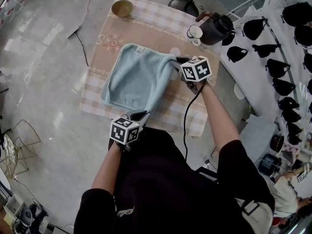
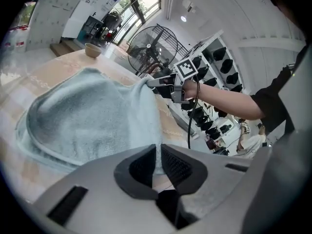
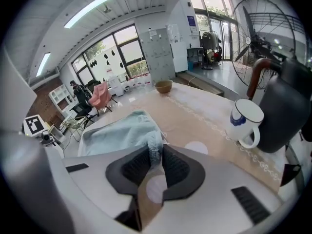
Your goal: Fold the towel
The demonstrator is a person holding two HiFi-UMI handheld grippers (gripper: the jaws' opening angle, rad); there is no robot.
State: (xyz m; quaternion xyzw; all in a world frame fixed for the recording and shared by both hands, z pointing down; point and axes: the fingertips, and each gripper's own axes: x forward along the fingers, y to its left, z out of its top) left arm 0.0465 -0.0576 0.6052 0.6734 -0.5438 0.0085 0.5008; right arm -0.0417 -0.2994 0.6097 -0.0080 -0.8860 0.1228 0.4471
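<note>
Towel: your light blue towel (image 1: pixel 136 77) covers the middle of the tabletop (image 1: pixel 161 30). Its left side rests on the checked cloth. Its right side is raised and hangs between your two grippers.
Left gripper: your left gripper (image 1: pixel 140 115) is at the tabletop's near edge, pinching the towel's near corner. Its jaws are almost together, with a thin layer of terry squeezed between the pads.
Right gripper: your right gripper (image 1: pixel 177 60) is toward the tabletop's right edge, clamped on the towel's far right corner. A thicker bunch of fabric fills the gap between its pads.
Bowl: a tan bowl (image 1: pixel 122 7) sits at the far left corner, well apart from the towel.
Mug: a white mug (image 1: pixel 195 32) with a dark rim stands at the far right corner.
Kettle: a dark kettle (image 1: pixel 216 28) stands just beside the mug, on the side nearer the tabletop's right edge.
</note>
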